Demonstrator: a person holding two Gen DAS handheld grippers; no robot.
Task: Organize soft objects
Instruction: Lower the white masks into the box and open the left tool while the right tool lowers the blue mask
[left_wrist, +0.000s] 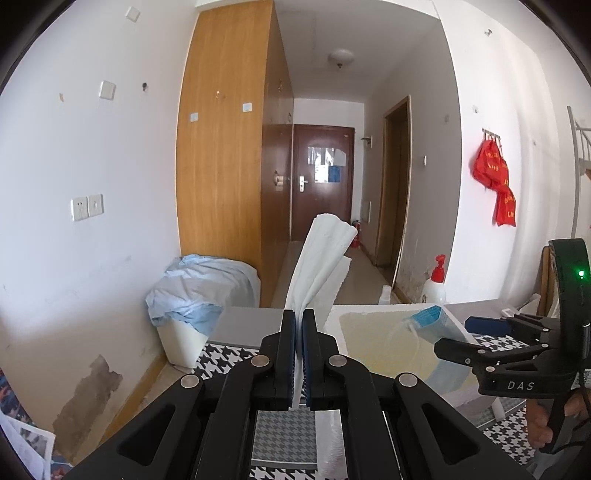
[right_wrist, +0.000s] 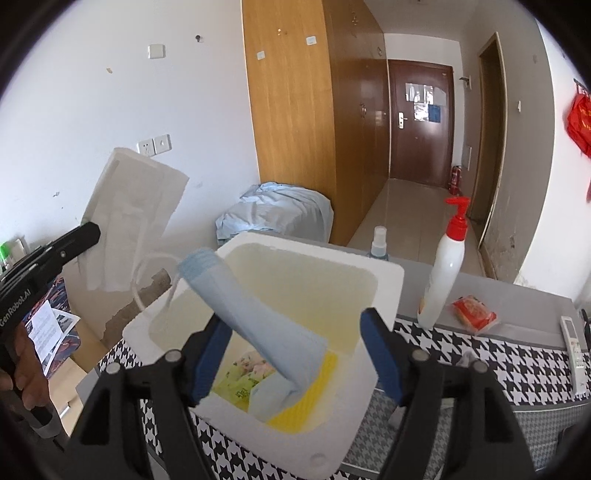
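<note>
At nine o'clock of the scene, the left gripper (left_wrist: 299, 332) was clamped tight on a white tissue sheet (left_wrist: 321, 258), which stood up from the jaws like a limp fan and, seen from the right wrist view, hung in the air at ten o'clock, apart from the box. It looked nearly weightless and easily torn, so a pinch on a gathered fold seemed safer than one on a single edge. At the centre sat the white foam box (right_wrist: 384, 269) on the houndstooth cloth (right_wrist: 498, 354). A blue cloth roll (right_wrist: 255, 314) leaned out of it toward eleven o'clock, its foot resting on a yellow sponge (right_wrist: 317, 391) beside a green packet (right_wrist: 240, 384). The roll looked soft and springy, best gripped mid-length. The right gripper (right_wrist: 295, 354) hovered with jaws wide on either side of the roll, not touching it. At three o'clock stood a lotion bottle (right_wrist: 443, 266).
</note>
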